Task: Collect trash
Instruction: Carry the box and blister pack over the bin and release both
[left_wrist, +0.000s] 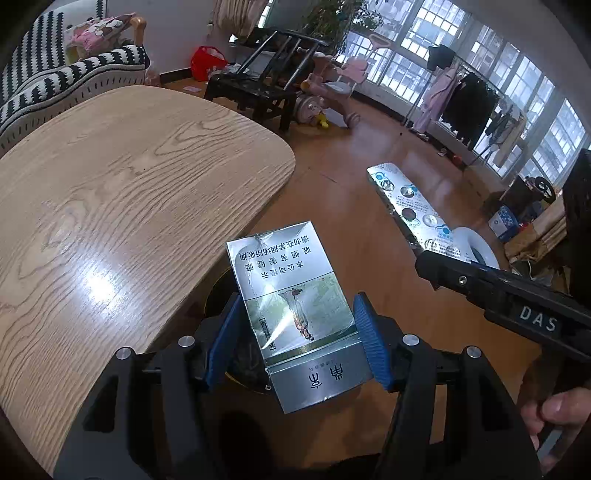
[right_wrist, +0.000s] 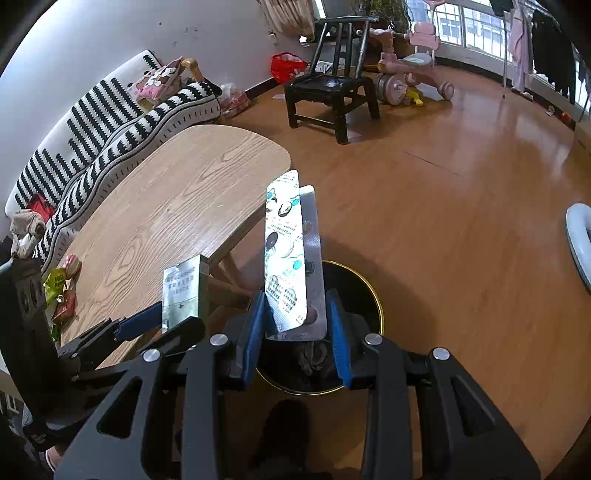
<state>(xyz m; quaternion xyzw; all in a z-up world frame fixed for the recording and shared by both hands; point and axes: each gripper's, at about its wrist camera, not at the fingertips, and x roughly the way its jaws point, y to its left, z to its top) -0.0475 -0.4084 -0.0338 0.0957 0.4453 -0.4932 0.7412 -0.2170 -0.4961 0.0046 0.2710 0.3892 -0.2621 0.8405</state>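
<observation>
Two pieces of trash were up in the air at once, one in each handheld gripper. The left gripper (left_wrist: 295, 339) had its blue-padded fingers (left_wrist: 371, 343) pinched on the sides of a flattened silver cigarette pack with Chinese print and a small painted figure (left_wrist: 291, 295), lid flap open toward the camera. The pack hung just off the rounded edge of the light oak-grain table (left_wrist: 129, 206), and directly beneath it showed part of a round black bin with a thin gold rim (left_wrist: 218, 291).

The right gripper (right_wrist: 297, 325) stood beside it, its blue fingers (right_wrist: 340, 332) closed on a pair of long silvery blister-pack sheets printed with teal marks (right_wrist: 286, 254), which rose nearly upright from between the pads. Below those sheets the same black bin (right_wrist: 354, 291) sat on the glossy wooden floor (right_wrist: 461, 229), dark crumpled scraps lying inside it. From the right wrist view the left gripper's pack (right_wrist: 183, 295) appeared edge-on, close to the table's near corner.

Some bright green and red snack wrappers (right_wrist: 61, 291) lay on the far left part of the tabletop, next to a black-and-white striped sofa (right_wrist: 110, 122). Farther back stood a black wooden chair (right_wrist: 332, 88) and a pink child's tricycle (right_wrist: 410, 70), and clothes hung on a rack by the windows (left_wrist: 465, 99).
</observation>
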